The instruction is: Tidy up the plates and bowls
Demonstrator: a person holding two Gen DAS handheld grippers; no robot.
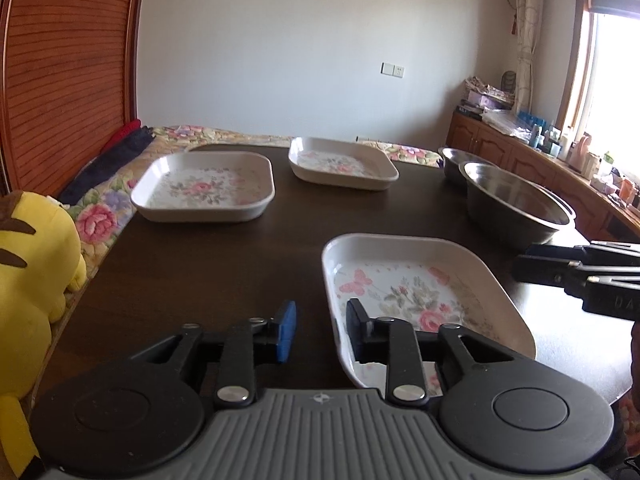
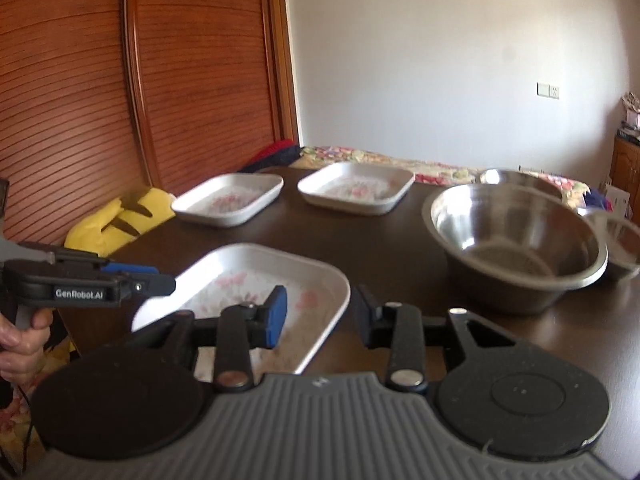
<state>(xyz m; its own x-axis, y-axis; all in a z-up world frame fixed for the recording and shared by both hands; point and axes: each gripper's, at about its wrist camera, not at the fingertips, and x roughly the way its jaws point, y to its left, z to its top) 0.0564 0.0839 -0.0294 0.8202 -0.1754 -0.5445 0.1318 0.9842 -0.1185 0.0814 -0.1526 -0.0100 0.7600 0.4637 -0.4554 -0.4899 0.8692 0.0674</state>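
White floral square plates; steel bowls; dark table.

The right gripper hangs open over the near floral plate's rim (the left gripper alongside); steel bowls sit right.

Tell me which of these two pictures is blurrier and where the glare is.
Right wrist view is blurrier: the plates' flower prints smear, as does the small steel bowl. Left wrist view is sharper, but the window is blown out white, casting sheen on the table.
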